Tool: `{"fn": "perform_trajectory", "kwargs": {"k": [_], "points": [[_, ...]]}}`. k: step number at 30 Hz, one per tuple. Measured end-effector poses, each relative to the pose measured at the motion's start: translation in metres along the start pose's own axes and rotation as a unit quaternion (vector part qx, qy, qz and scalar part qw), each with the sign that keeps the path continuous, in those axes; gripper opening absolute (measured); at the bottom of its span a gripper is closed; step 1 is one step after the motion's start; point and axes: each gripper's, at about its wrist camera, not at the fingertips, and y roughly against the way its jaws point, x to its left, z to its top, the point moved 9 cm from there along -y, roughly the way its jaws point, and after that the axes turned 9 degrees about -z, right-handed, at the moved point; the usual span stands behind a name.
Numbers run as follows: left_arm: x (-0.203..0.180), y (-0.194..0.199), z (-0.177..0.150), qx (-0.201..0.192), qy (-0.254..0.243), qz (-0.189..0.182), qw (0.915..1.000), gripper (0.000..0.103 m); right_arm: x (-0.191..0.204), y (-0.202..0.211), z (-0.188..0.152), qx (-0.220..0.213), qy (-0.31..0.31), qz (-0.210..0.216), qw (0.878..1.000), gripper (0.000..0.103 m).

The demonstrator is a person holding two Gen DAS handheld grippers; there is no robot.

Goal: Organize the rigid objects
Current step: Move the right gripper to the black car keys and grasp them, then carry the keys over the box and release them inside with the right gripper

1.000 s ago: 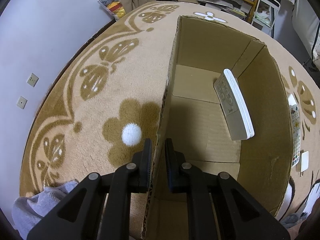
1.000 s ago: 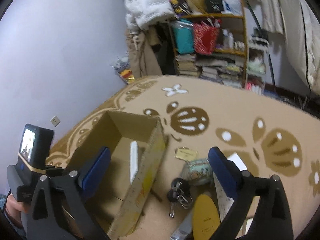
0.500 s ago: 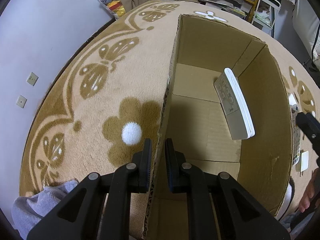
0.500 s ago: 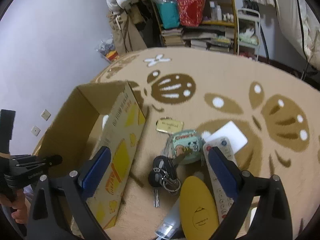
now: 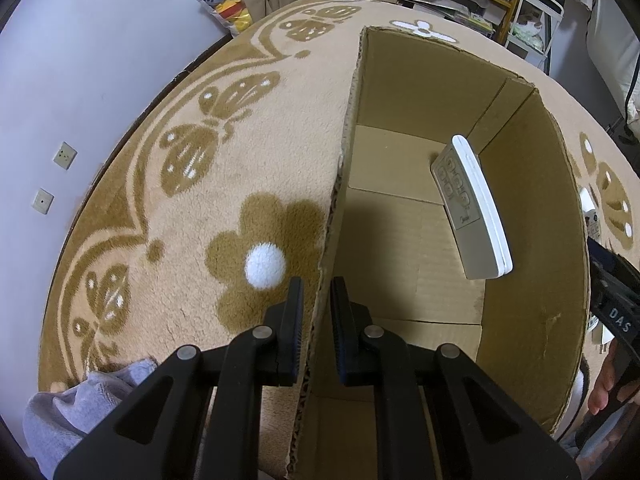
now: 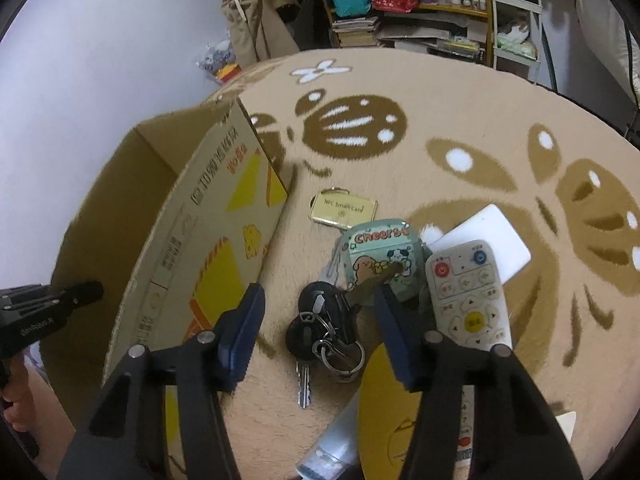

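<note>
Right wrist view: right gripper (image 6: 320,330) spread wide, empty, hovering right over the key bunch (image 6: 326,330) on the carpet (image 6: 460,120). Keys lie between the two fingers, the silver key's long axis running roughly along the gripper's pointing direction. Green earbud case (image 6: 378,264) just beyond the keys, white remote (image 6: 468,296) just to the right, gold NFC card (image 6: 344,210) further ahead, white card (image 6: 492,236) partly under the remote, yellow oval item (image 6: 380,420) under the right finger. Right gripper is clearly the nearer one to this pile; likely next pick is the keys. Cardboard box (image 6: 208,216) stands to the left. Left wrist view: left gripper (image 5: 316,312) clamped on the box wall, steadying it. Box holds only one white remote control (image 5: 472,208), propped on edge against the right wall; rest of the box floor bare.
</note>
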Motion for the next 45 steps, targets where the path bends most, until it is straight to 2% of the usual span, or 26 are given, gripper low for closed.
{"fn": "perform_trajectory", "kwargs": {"k": [6, 12, 14, 17, 18, 19, 21, 22, 29, 35, 45], "points": [[0.000, 0.000, 0.000, 0.001, -0.002, 0.000, 1.0000, 0.011, 0.008, -0.015, -0.013, 0.046, 0.022, -0.008, 0.999, 0.060], [0.000, 0.000, 0.000, -0.001, -0.002, -0.009, 1.0000, 0.010, 0.013, -0.034, -0.023, 0.064, 0.034, -0.029, 0.997, 0.059], [0.001, 0.000, 0.000, 0.000, 0.003, -0.014, 0.9999, 0.010, 0.011, -0.040, -0.024, 0.060, 0.039, -0.044, 0.996, 0.046], [0.001, -0.001, 0.000, 0.001, 0.001, -0.012, 0.9999, 0.010, 0.009, -0.044, -0.027, 0.056, 0.032, -0.045, 0.997, 0.045], [0.001, -0.001, -0.001, 0.001, 0.000, -0.011, 0.9999, 0.010, 0.009, -0.043, -0.027, 0.052, 0.035, -0.048, 0.997, 0.040], [0.000, -0.001, -0.001, 0.000, 0.000, -0.010, 0.9999, 0.010, 0.009, -0.041, -0.026, 0.046, 0.037, -0.049, 0.997, 0.031], [0.000, -0.001, -0.001, 0.000, -0.001, -0.009, 1.0000, 0.011, 0.009, -0.036, -0.024, 0.038, 0.031, -0.046, 0.998, 0.026], [0.000, -0.001, -0.001, 0.000, 0.001, -0.010, 1.0000, 0.011, 0.009, -0.033, -0.023, 0.033, 0.026, -0.044, 0.998, 0.012], [0.001, 0.000, -0.001, 0.000, 0.004, -0.014, 0.9999, 0.011, 0.010, -0.003, -0.009, -0.013, 0.021, -0.039, 0.999, 0.012], [0.000, 0.000, -0.002, 0.000, 0.004, -0.014, 0.9999, 0.011, 0.017, 0.023, 0.023, -0.066, 0.013, -0.033, 0.997, 0.012], [-0.001, 0.000, -0.002, 0.000, 0.003, -0.013, 0.9999, 0.011, 0.048, 0.089, 0.064, -0.178, 0.031, -0.011, 0.984, 0.012]]}}
